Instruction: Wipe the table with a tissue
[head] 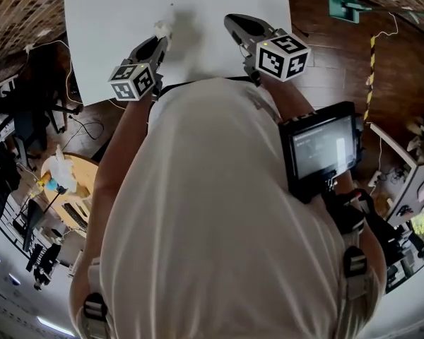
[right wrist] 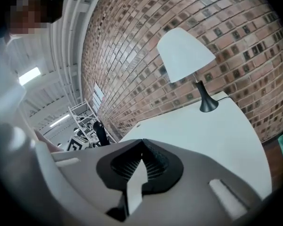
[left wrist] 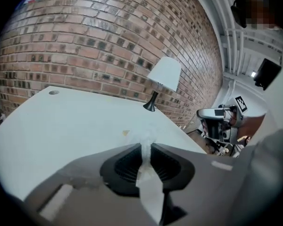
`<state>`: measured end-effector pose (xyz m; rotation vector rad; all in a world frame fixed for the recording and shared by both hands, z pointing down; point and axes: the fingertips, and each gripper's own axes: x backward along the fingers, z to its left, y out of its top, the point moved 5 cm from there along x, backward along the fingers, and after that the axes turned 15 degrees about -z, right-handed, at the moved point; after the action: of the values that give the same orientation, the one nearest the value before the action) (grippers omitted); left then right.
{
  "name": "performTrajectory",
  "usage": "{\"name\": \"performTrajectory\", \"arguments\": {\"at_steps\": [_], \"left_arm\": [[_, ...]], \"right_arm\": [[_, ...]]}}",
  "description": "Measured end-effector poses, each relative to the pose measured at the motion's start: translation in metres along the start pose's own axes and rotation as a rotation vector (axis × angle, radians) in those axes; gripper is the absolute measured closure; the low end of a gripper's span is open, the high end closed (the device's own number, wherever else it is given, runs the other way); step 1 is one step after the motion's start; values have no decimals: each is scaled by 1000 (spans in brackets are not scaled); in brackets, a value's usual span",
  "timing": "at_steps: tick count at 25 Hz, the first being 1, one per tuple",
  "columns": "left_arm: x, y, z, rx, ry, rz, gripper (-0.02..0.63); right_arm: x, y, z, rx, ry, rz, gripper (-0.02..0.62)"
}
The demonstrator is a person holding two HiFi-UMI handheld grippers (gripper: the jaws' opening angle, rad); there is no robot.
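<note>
White table (head: 127, 34) top: wide flat stretch, open for passing gripper. Lone standing obstacle, lamp (left wrist: 164, 74), at far edge. Brick wall (left wrist: 108, 32) closes off room behind it. Round hole (left wrist: 54, 92) in far left corner and small yellowish speck (left wrist: 125, 133) mid-table lie flat, block nothing.

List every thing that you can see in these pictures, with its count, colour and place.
table: one, white, in front of the person
brick wall: one, red-brown, behind the table
table lamp: one, white shade on a black stem, on the table near the wall
tissue: one, white, over the table, pinched in the left tongs
speck: one, yellowish, on the table beyond the tissue
screen device: one, black, at the person's right side
left tongs: one, grey, shut on the tissue
right tongs: one, grey, shut, empty
</note>
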<state>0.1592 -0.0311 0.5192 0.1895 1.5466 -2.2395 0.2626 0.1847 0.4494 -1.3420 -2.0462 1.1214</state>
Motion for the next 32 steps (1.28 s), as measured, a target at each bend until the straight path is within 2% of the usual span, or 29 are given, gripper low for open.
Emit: {"name": "performTrajectory", "arguments": {"at_steps": [2, 6, 9, 16, 20, 25, 32], "left_arm": [[-1, 4, 11, -6, 29, 11, 540], [-11, 6, 34, -78, 124, 68, 539], [-17, 11, 56, -110, 167, 88, 539], [-46, 18, 81, -216, 187, 183, 538], [-68, 30, 90, -251, 217, 203, 537], [-96, 34, 83, -306, 163, 232, 537], [-108, 25, 76, -298, 160, 251, 540]], "right_arm": [[-13, 0, 3, -3, 20, 13, 588], [-22, -3, 4, -12, 36, 36, 588], [-24, -13, 5, -23, 30, 45, 588], [-13, -18, -2, -48, -35, 26, 588], [-2, -13, -7, -61, -89, 10, 588], [19, -7, -21, -71, -153, -10, 588], [38, -7, -31, -90, -201, -22, 588]]}}
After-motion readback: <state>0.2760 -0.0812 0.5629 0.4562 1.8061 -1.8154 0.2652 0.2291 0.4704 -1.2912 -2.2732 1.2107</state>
